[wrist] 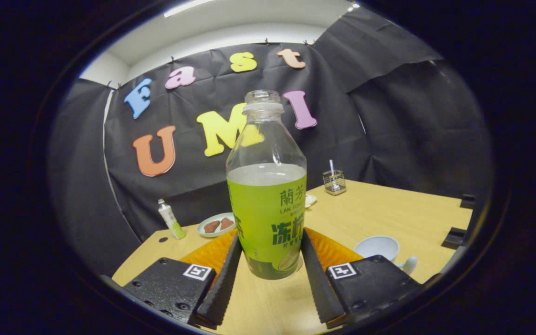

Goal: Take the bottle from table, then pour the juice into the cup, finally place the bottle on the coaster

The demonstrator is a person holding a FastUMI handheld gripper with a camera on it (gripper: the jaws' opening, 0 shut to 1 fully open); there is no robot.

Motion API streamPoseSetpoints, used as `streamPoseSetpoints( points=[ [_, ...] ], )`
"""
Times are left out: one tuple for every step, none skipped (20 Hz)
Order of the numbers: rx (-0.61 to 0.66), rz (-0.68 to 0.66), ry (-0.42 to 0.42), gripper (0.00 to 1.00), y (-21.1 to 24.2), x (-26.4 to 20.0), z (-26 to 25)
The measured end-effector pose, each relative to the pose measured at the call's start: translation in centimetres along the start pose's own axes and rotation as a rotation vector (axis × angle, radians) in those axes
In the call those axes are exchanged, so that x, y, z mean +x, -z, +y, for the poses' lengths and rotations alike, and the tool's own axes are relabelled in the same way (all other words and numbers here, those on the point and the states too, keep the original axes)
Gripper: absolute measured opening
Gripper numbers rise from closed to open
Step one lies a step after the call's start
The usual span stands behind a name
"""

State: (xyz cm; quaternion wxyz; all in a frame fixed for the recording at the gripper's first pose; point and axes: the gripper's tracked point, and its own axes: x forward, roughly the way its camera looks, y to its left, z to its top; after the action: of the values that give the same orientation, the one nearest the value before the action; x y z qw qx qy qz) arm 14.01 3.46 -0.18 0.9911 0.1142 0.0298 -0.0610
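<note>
Your gripper (268,260) is standing with its fingers on either side of the bottle (266,204), both looking pressed against its green label near the base, so you are gripping it as it is sitting upright and uncapped on the wooden table (389,214); the label is showing "LAN FONG" under Chinese characters. The cup (378,246) is lying just right of the fingers. Farther off, a plate (216,225) and small tube (171,219) are sitting left, a wire holder (334,181) far right.
</note>
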Motion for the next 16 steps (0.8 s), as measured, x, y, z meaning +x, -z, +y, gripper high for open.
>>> streamPoseSetpoints(
  points=[
    [-0.037, -0.003, 0.006, 0.77, -0.3, 0.9, 0.3],
    [-0.073, 0.006, 0.011, 0.77, -0.4, 1.9, 0.6],
    [-0.110, 0.018, 0.013, 0.77, -0.3, 2.7, 0.9],
    [-0.143, 0.026, 0.017, 0.78, -0.1, 3.6, 1.2],
    [-0.171, 0.032, 0.021, 0.78, 0.1, 4.5, 1.5],
    [-0.193, 0.041, 0.030, 0.78, 0.4, 5.5, 1.6],
    [-0.212, 0.055, 0.042, 0.79, 0.8, 6.4, 1.4],
    [-0.230, 0.072, 0.049, 0.79, 1.3, 7.2, 1.3],
    [-0.245, 0.092, 0.055, 0.79, 1.8, 8.1, 1.2],
    [-0.256, 0.113, 0.060, 0.79, 2.3, 9.0, 0.9],
    [-0.263, 0.131, 0.062, 0.79, 2.9, 9.7, 0.6],
    [-0.266, 0.149, 0.066, 0.79, 3.4, 10.4, 0.2],
    [-0.261, 0.166, 0.064, 0.79, 4.1, 11.0, -0.1],
    [-0.247, 0.188, 0.060, 0.79, 4.9, 11.7, -0.3],
    [-0.232, 0.206, 0.058, 0.79, 5.6, 12.1, -0.5],
    [-0.223, 0.221, 0.057, 0.79, 6.1, 12.5, -0.8]
  ],
)
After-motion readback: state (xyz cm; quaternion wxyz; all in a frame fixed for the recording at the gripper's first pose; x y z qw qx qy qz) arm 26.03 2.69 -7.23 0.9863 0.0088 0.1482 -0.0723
